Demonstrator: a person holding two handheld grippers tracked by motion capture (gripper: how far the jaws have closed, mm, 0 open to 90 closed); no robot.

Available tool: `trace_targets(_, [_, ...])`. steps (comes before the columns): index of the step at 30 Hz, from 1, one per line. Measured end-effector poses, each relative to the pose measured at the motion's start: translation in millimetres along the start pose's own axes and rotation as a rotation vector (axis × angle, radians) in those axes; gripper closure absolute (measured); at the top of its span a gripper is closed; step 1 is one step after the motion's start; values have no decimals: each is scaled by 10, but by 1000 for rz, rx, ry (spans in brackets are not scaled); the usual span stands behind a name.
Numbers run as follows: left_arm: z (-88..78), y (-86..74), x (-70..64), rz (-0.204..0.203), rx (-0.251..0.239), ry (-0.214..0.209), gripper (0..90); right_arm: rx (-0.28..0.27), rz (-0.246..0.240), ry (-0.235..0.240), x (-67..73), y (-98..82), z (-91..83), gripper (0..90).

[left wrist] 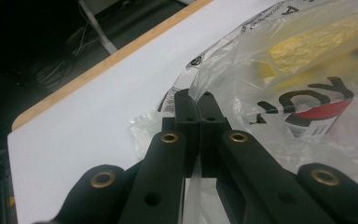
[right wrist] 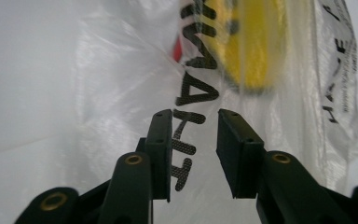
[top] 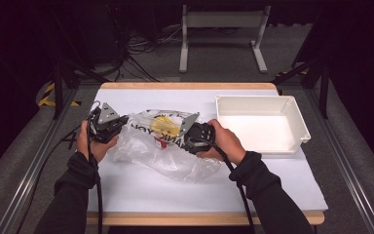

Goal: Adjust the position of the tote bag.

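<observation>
The bag (top: 163,144) lies mid-table, long axis left to right, between both grippers. Left gripper (left wrist: 199,105) is pinched tight on its left edge — right gripper (right wrist: 193,140) hovers jaws apart over the print, film just ahead.

Bright white tabletop, dark surroundings, soft blurred close-ups, mild glare

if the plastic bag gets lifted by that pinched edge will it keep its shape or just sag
Probably sag: the plastic bag is thin, crinkled film lying slumped on the table. The left gripper is shut on its edge, so the film likely stretches there. Something yellow and red inside may slide and pull it down.
</observation>
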State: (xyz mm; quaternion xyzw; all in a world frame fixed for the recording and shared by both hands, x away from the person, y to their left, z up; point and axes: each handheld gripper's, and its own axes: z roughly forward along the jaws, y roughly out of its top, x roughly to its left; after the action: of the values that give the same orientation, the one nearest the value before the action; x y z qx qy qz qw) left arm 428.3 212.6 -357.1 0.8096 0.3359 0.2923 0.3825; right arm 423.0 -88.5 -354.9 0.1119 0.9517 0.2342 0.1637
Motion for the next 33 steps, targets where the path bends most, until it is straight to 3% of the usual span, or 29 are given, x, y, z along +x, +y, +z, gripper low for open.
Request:
trace_targets(4, [-25,1,14,-8,-13,3,898,15,24,23,-37,10,122,451])
trace_targets(6, [-42,11,26,-6,-15,-3,898,41,24,-1,-26,31,180,443])
trace_targets(8, [-60,18,31,-8,-22,-6,898,71,15,-43,-21,52,233,507])
trace_targets(9, [-60,18,31,-8,-22,-6,898,96,-3,-87,-27,62,256,556])
trace_targets(10, [-73,23,40,0,-21,-6,898,96,-3,-87,-27,62,256,556])
trace_targets(11, [-82,23,43,0,-23,-7,898,119,-15,-152,-46,68,297,695])
trace_targets(12, [-88,22,48,1,-23,-6,898,114,-11,-170,-63,64,301,750])
trace_targets(13, [-97,17,61,10,-20,-7,898,114,-11,-170,-63,64,301,750])
trace_targets(16, [-111,-15,93,-2,-22,-7,897,85,35,-238,-179,25,280,893])
trace_targets(21, [-113,-53,119,-1,-19,-9,896,77,79,-305,-325,-28,255,900])
trace_targets(26, [-110,-70,128,-1,-15,-13,895,70,90,-323,-371,-47,245,900])
trace_targets(30, [-121,-87,149,4,-7,-18,870,44,102,-392,-413,-68,209,900])
trace_targets(33, [-131,-101,161,9,1,-10,856,18,140,-438,-462,-100,147,900])
